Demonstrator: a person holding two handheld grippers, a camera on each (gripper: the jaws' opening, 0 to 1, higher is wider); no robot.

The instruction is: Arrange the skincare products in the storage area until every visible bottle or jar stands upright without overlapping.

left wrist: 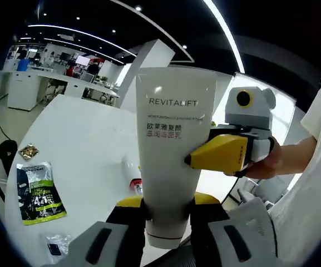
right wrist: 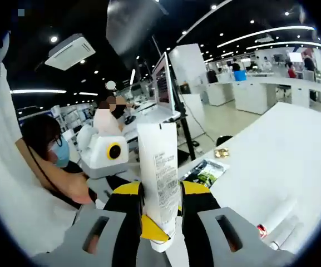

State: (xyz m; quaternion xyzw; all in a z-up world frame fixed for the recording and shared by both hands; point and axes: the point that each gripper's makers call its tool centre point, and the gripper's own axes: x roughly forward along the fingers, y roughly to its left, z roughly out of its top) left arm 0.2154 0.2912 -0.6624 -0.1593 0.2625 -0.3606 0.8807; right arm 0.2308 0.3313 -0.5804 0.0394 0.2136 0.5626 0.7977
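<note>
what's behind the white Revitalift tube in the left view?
The white table, a white pillar and office beyond the tube. A red-capped item peeks out at its left edge; the rest is covered.

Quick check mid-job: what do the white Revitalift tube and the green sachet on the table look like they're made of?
White Revitalift tube: likely soft plastic with a satin finish, showing small soft ceiling-light highlights; it is clamped in the left tongs. Green printed sachet: probably glossy plastic or foil film, lying flat and slightly wrinkled with sheen.

Open-plan office: white desks, monitor, ceiling strip lights.
</note>
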